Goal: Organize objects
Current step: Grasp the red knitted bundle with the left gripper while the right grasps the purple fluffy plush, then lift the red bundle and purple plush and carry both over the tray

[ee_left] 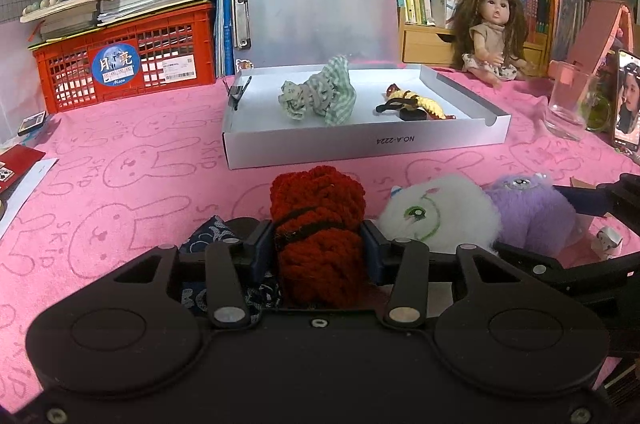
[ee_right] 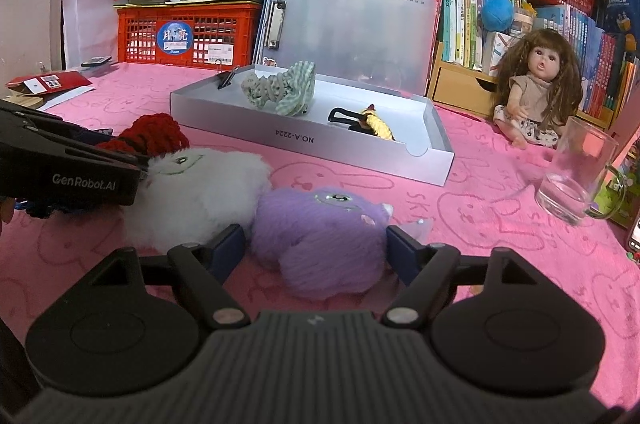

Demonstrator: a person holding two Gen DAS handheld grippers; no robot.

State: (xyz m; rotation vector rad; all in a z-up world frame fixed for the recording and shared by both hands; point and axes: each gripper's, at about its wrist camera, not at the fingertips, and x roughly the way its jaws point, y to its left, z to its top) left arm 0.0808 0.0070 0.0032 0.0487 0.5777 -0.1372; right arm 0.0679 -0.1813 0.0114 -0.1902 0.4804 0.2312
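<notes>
My left gripper (ee_left: 318, 236) is shut on a red knitted scrunchie (ee_left: 318, 207) low over the pink cloth, in front of the open white box (ee_left: 360, 147). The box holds a green checked scrunchie (ee_left: 320, 95) and a yellow hair tie (ee_left: 416, 103). A dark blue patterned cloth (ee_left: 212, 236) lies under the left finger. A white plush (ee_right: 200, 183) sits beside a purple plush (ee_right: 324, 240). My right gripper (ee_right: 316, 244) is open, its fingers on either side of the purple plush. The red scrunchie (ee_right: 156, 131) also shows behind the white plush.
A doll (ee_right: 536, 91) sits at the back right and a glass mug (ee_right: 576, 171) stands near the right edge. A red crate (ee_left: 124, 63) stacked with books is at the back left. A phone (ee_left: 626, 103) leans at the far right. Cards lie on the left.
</notes>
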